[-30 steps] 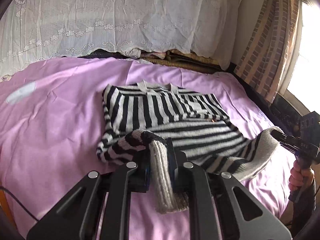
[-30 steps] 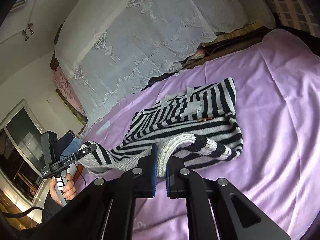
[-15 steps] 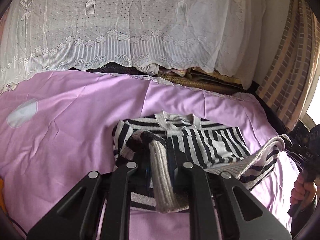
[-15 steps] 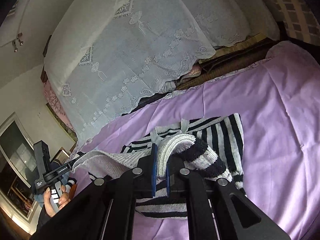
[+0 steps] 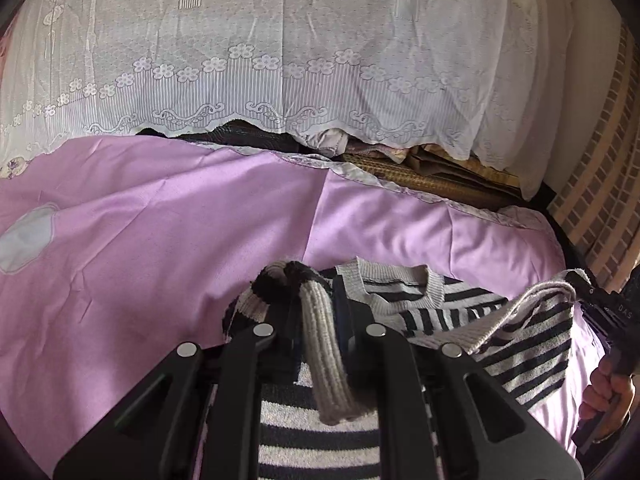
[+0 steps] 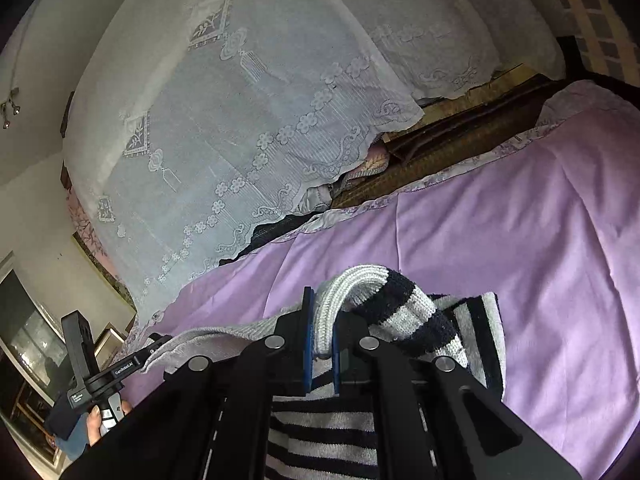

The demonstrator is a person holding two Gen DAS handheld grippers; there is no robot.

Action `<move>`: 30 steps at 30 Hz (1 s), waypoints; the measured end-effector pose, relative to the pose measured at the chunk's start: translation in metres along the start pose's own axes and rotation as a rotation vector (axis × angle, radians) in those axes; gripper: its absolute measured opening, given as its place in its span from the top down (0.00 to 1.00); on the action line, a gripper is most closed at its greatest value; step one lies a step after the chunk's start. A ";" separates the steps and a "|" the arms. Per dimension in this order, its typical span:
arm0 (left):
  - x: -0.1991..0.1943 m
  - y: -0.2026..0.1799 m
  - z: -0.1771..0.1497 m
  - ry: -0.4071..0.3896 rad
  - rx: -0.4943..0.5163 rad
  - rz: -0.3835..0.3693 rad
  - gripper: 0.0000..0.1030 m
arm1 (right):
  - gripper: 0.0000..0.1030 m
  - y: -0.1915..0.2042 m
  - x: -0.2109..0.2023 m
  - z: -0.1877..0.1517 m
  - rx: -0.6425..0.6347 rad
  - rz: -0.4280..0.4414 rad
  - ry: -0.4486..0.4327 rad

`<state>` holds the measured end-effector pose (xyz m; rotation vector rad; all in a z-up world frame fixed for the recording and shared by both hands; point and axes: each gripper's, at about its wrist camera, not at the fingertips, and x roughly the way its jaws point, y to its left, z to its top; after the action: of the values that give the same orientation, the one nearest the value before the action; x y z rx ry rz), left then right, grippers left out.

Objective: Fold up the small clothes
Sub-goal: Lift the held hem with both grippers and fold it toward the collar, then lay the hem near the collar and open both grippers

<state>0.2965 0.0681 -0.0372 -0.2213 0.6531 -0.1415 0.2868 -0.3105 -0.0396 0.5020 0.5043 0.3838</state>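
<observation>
Left tongs [image 5: 320,320] and right tongs [image 6: 322,328], both clamped on the striped sweater's [image 5: 520,356] ribbed hem, carry it over its collar [image 5: 400,284] ahead to fold it.

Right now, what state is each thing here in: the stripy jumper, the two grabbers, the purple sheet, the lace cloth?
striped sweater: partly folded, hem lifted off the bed, collar lying flat.
left gripper: shut on the sweater's ribbed hem.
right gripper: shut on the ribbed hem at the other corner.
purple sheet: spread over the bed, lightly creased.
lace cover: draped over a pile behind the bed.
</observation>
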 end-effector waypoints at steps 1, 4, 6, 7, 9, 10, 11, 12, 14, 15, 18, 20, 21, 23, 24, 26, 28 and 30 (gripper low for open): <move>0.007 0.002 0.001 0.007 -0.006 0.001 0.89 | 0.93 -0.003 0.009 0.002 0.006 -0.004 0.005; 0.030 0.009 -0.001 0.031 -0.028 0.011 0.89 | 0.93 -0.014 0.033 0.004 0.022 -0.019 0.019; 0.043 0.013 -0.004 0.043 -0.038 0.020 0.88 | 0.93 -0.021 0.048 0.003 0.040 -0.027 0.028; 0.052 0.016 -0.007 0.054 -0.046 0.027 0.88 | 0.93 -0.026 0.056 0.002 0.048 -0.036 0.033; 0.067 0.021 -0.014 0.073 -0.059 0.040 0.85 | 0.93 -0.034 0.069 -0.003 0.046 -0.064 0.043; 0.074 0.023 -0.018 0.085 -0.070 0.044 0.83 | 0.93 -0.039 0.075 -0.007 0.043 -0.081 0.050; 0.080 0.027 -0.024 0.097 -0.084 0.043 0.80 | 0.93 -0.045 0.082 -0.011 0.048 -0.096 0.062; 0.084 0.029 -0.028 0.099 -0.092 0.035 0.77 | 0.93 -0.050 0.086 -0.014 0.059 -0.110 0.074; 0.082 0.028 -0.031 0.082 -0.086 0.018 0.74 | 0.91 -0.069 0.096 -0.020 0.131 -0.112 0.111; 0.078 0.026 -0.031 0.071 -0.076 0.013 0.70 | 0.89 -0.075 0.096 -0.022 0.167 -0.093 0.118; 0.063 0.021 -0.027 0.037 -0.055 0.004 0.61 | 0.70 -0.081 0.087 -0.020 0.220 -0.055 0.092; 0.056 0.015 -0.024 0.040 -0.023 0.013 0.59 | 0.58 -0.076 0.073 -0.017 0.205 -0.087 0.037; 0.056 0.010 -0.022 0.050 0.012 0.031 0.59 | 0.58 -0.073 0.067 -0.016 0.191 -0.096 0.020; 0.055 -0.001 -0.014 0.072 0.096 0.081 0.59 | 0.58 -0.064 0.058 -0.011 0.163 -0.105 -0.006; 0.054 -0.004 -0.009 0.081 0.115 0.088 0.59 | 0.58 -0.058 0.053 -0.010 0.151 -0.105 -0.025; 0.054 -0.006 0.005 0.105 0.117 0.096 0.59 | 0.58 -0.047 0.048 -0.005 0.118 -0.098 -0.033; 0.055 -0.005 0.023 0.134 0.097 0.088 0.59 | 0.58 -0.033 0.044 -0.002 0.078 -0.095 -0.026; 0.055 -0.002 0.032 0.169 0.060 0.069 0.59 | 0.58 -0.021 0.039 -0.002 0.042 -0.081 -0.010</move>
<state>0.3599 0.0606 -0.0443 -0.1297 0.8229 -0.1135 0.3220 -0.3094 -0.0662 0.5220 0.5223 0.2937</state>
